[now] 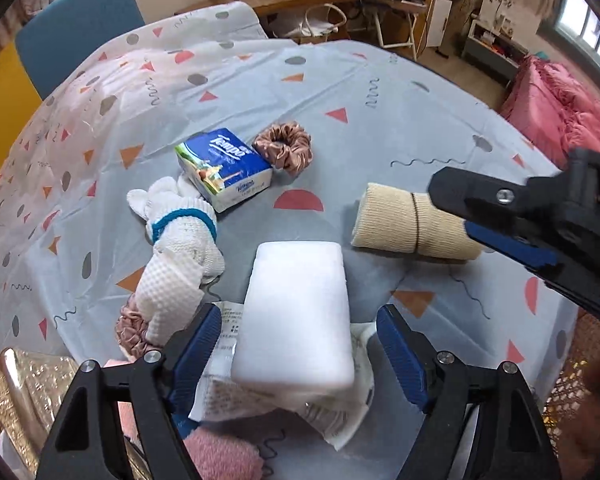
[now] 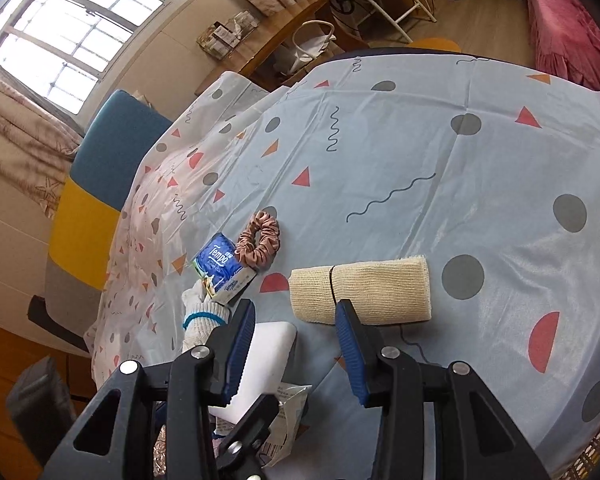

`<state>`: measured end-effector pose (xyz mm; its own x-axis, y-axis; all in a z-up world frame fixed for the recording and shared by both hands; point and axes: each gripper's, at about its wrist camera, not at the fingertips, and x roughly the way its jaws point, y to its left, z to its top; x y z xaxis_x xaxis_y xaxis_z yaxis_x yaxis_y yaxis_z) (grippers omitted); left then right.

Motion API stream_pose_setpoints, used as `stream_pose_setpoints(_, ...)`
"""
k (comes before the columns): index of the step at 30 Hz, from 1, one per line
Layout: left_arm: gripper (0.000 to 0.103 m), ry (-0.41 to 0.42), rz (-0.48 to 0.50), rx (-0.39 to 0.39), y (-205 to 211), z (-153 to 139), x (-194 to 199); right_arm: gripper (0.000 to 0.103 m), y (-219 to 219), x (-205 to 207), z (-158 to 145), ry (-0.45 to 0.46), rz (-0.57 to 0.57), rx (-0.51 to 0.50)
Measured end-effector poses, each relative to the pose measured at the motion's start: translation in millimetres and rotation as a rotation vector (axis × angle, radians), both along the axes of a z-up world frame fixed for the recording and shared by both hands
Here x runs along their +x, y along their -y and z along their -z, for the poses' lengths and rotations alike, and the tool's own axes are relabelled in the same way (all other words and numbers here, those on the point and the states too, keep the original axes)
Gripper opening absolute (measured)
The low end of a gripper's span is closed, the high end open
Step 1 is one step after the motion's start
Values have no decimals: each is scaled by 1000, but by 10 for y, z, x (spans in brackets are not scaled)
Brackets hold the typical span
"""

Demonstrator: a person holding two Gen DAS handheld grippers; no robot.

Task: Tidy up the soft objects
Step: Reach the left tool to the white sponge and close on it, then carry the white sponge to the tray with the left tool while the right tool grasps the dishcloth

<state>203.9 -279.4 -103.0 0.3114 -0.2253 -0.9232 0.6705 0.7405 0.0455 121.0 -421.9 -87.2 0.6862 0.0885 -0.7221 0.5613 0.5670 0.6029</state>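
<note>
A white sponge block (image 1: pixel 300 312) lies on a printed paper packet (image 1: pixel 220 364) at the near edge of the table. My left gripper (image 1: pixel 300 348) straddles the block, open, with a gap between each blue pad and the block's sides. A beige rolled bandage (image 1: pixel 400 220) lies to the right. My right gripper (image 1: pixel 456 212) hovers at its right end. In the right wrist view the right gripper (image 2: pixel 296 340) is open and empty, the roll (image 2: pixel 360 292) just beyond its right fingertip and the sponge (image 2: pixel 272 352) behind its left finger.
A blue Tempo tissue pack (image 1: pixel 224 168), a pink scrunchie (image 1: pixel 284 148) and a white glove with blue cuff (image 1: pixel 180 232) lie on the patterned tablecloth (image 1: pixel 380 100). A second scrunchie (image 1: pixel 130 332), a pink fluffy item (image 1: pixel 220 456) and a gold box (image 1: pixel 20 392) sit at near left.
</note>
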Motion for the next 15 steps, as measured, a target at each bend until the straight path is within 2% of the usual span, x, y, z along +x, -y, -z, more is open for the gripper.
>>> stream_pose_setpoints(2,77,-15,-16,8,7,65,64,42,0,5,7,-2,-2,3)
stream_pose_setpoints(3,71,-25,-23,-1,0,75,84,42,1,7,11,-4,-2,5)
stream_pose_setpoints(4,56,-42,-25,-16,-9,84,101,42,1,10,14,-7,-1,4)
stream_pose_setpoints(9,55,8,-21,-90,-106,-78,-8,42,4,18,28,-14,2,-2)
stream_pose_setpoints(12,56,30,-49,-179,-285,-325,-114,42,2,29,42,-21,-3,-2)
stream_pose_setpoints(15,56,69,-85,-236,-475,-596,-203,42,-21,56,66,-30,-21,3)
